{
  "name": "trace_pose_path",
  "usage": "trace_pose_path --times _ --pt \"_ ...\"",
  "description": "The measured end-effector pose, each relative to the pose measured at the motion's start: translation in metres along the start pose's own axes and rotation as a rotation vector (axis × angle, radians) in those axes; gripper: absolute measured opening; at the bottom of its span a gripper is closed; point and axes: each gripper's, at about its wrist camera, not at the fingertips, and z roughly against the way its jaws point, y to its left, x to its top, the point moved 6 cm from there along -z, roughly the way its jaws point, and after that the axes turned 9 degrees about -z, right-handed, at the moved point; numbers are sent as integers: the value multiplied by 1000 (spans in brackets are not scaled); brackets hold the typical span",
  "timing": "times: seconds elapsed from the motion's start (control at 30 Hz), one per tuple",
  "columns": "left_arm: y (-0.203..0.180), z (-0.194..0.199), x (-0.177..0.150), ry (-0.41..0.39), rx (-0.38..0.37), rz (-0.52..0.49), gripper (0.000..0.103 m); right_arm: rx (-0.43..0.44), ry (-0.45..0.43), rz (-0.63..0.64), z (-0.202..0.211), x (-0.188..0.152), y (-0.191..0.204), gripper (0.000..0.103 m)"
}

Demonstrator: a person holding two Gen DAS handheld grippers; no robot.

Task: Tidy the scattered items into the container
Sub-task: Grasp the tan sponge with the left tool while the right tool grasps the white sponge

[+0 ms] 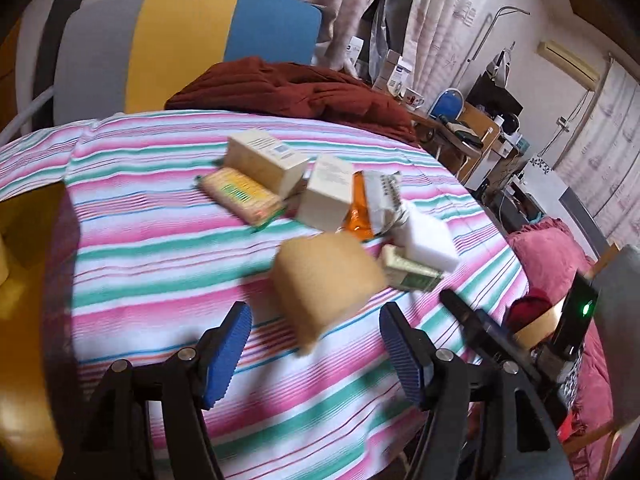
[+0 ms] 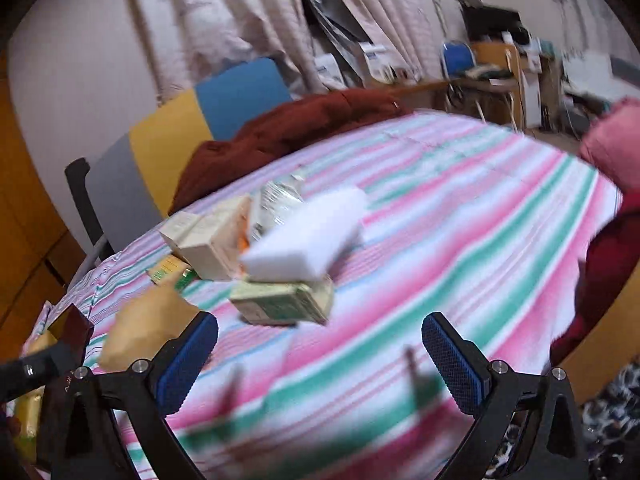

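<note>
Scattered items lie on a striped cloth. A tan sponge sits just ahead of my open, empty left gripper; it also shows in the right wrist view. Behind it lie a white foam block, a green-printed packet, two cream boxes, an orange pouch and a yellow-green packet. My right gripper is open and empty, a little short of the green-printed packet and white block. A yellow container shows partly at left.
A dark red garment lies at the far side of the cloth. A grey, yellow and blue chair back stands behind it. A pink cushion and red cloth lie to the right. The right gripper's body is near my left one.
</note>
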Motion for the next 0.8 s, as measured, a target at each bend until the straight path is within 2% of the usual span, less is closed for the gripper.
trace_pose_path --times 0.03,0.07,0.23,0.47,0.53,0.6,0.67,0.73,0.8 --pt "-4 -3 4 -2 4 -1 76 3 0 5 -1 0 1 103" --pt "-8 -6 9 -3 9 -2 85 6 -1 13 -1 -1 2 103" --pt "-28 -21 23 46 47 -16 85 48 -14 2 -4 9 7 103" --pt "-33 -48 27 103 130 -66 85 113 6 -206 -22 48 -19 102" --pt "-32 -58 25 120 160 -90 85 144 38 -262 -29 53 -25 97" --pt "-32 -62 24 108 204 -128 85 197 93 -284 -39 52 -23 84" --pt "-30 -63 25 99 237 -146 85 232 131 -291 -47 51 -18 79" --pt "-26 -65 25 92 247 -148 85 244 157 -290 -56 50 -12 77" --pt "-18 -66 22 95 250 -131 85 253 177 -296 -64 48 -8 68"
